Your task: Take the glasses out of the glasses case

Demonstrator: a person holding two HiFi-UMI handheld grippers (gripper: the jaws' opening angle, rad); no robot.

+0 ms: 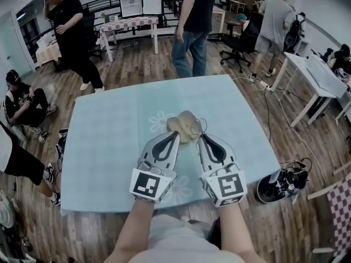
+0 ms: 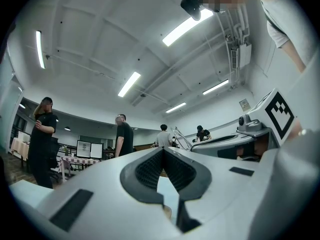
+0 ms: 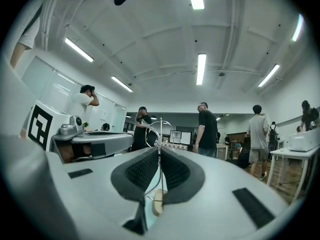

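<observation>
A tan glasses case (image 1: 185,121) lies open near the middle of the light blue table (image 1: 109,147). My left gripper (image 1: 176,136) reaches its near left edge. In the left gripper view its jaws (image 2: 162,153) are together at the tips, with a sliver of tan case between them. My right gripper (image 1: 201,137) is just right of the case, shut on the thin wire glasses (image 1: 198,126). In the right gripper view the wire frame (image 3: 156,126) rises from between the pads (image 3: 172,171), and a tan temple tip (image 3: 158,202) hangs below.
Several people stand beyond the table's far edge (image 1: 186,26), and one sits on the floor at the left (image 1: 22,103). A white desk (image 1: 318,73) and shoes (image 1: 282,185) are to the right. An office chair (image 1: 241,37) stands at the back.
</observation>
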